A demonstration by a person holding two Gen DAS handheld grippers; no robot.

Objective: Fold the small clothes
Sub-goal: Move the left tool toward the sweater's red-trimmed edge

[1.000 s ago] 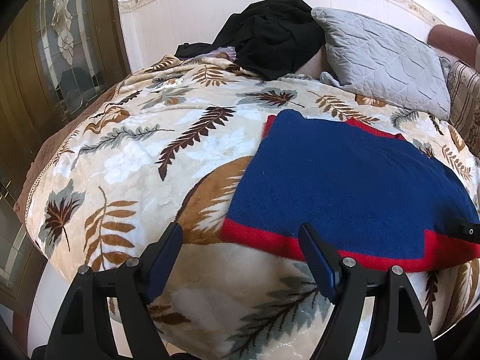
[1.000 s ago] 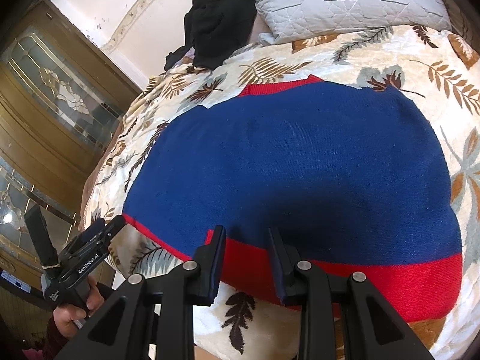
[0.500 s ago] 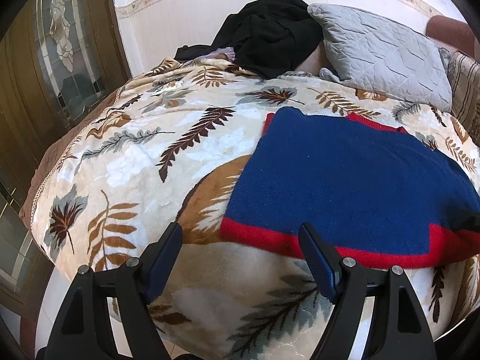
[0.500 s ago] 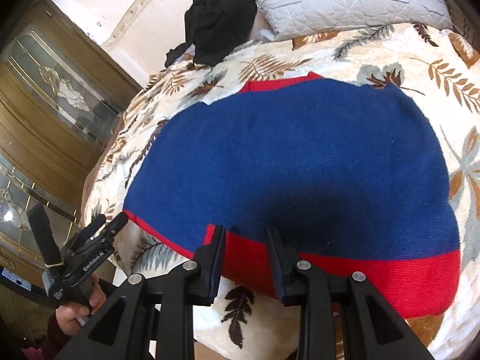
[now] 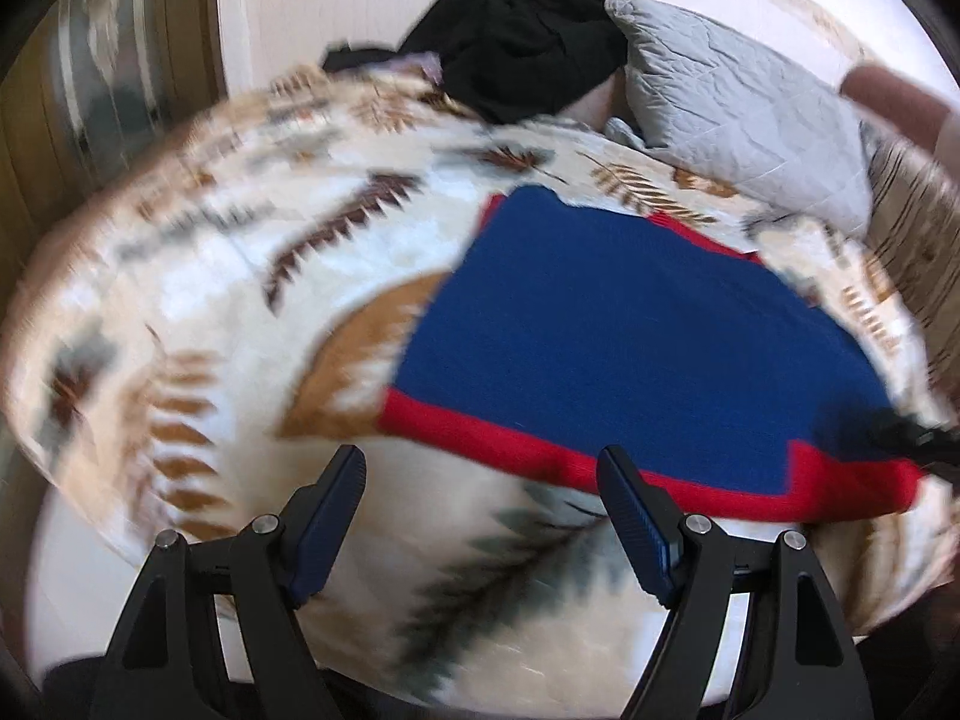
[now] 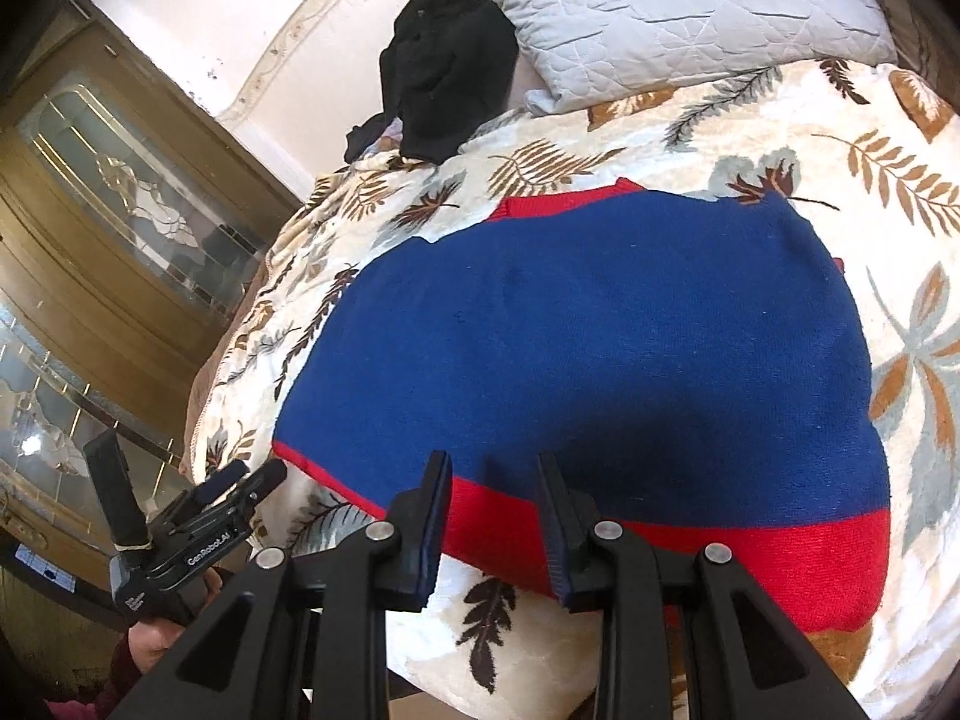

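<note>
Sweater: the blue sweater [image 6: 576, 360] with red hem lies flat on the bed [image 6: 780, 120], hem toward the near edge, laid out for folding.
Right tongs: the right tongs [image 6: 493, 516] are partly spread, straddling the red hem at 6 o'clock, pinching nothing; likely lined up to grip it.
Left tongs: the left tongs [image 5: 480, 516] are spread wide, empty, off the hem's left corner; that view is blurred.
Clutter: a grey pillow [image 6: 678, 6] and black clothes [image 6: 450, 60] sit at 12 o'clock, well apart.
</note>
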